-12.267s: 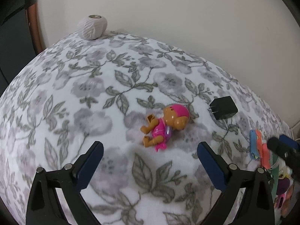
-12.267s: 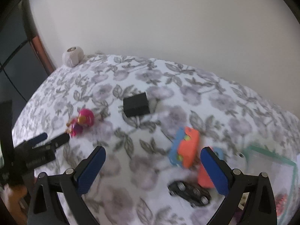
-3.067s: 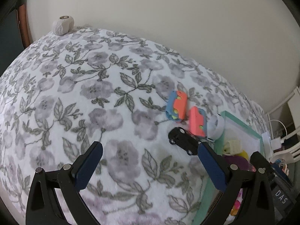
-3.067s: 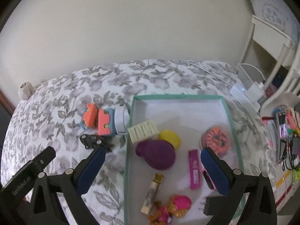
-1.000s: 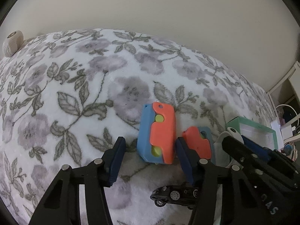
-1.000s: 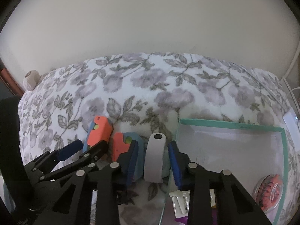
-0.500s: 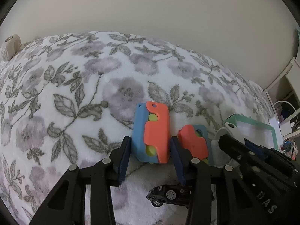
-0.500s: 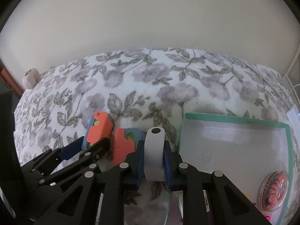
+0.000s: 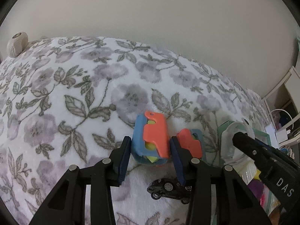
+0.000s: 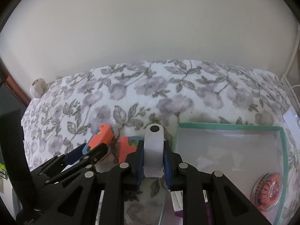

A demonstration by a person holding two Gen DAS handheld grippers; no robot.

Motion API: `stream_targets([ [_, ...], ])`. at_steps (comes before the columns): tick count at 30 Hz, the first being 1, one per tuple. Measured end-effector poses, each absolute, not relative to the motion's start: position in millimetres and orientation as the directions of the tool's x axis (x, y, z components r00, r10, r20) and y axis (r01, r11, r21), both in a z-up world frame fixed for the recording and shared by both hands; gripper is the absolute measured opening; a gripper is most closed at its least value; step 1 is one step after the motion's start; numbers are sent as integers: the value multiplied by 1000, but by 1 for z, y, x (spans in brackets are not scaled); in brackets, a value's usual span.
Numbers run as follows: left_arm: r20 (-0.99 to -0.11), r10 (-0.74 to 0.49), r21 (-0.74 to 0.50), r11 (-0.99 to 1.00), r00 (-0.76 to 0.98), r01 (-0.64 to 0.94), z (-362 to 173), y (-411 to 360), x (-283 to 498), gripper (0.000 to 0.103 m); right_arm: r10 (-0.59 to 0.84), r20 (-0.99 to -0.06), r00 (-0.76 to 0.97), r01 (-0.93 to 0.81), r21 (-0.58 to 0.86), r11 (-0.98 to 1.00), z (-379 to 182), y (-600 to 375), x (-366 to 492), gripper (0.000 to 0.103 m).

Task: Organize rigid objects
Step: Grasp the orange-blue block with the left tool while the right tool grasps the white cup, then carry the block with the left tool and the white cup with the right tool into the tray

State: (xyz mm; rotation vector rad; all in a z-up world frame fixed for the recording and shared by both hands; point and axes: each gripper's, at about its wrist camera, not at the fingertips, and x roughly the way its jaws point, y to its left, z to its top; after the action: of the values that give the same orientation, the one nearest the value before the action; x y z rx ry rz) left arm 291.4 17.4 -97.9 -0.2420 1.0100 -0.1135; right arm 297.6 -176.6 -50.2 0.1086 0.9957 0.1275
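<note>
Left gripper clamped on orange-blue toy; right gripper (seemingly lifted) on white roll.

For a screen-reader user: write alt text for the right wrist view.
The right gripper is shut on a white roll beside a green-rimmed box on a floral blanket. At left, the left gripper grips an orange-and-blue toy; a second one lies between.

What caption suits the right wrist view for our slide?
Right gripper shut on a white roll beside the teal-rimmed box, above a floral blanket.
</note>
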Motion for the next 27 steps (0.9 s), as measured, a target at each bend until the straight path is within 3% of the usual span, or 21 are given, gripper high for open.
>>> stream_targets([
  [27,-811,-178,-235,971,558,-32,-60,1,283,43,150,-798,583,47,218,975,-26,-251,282,20],
])
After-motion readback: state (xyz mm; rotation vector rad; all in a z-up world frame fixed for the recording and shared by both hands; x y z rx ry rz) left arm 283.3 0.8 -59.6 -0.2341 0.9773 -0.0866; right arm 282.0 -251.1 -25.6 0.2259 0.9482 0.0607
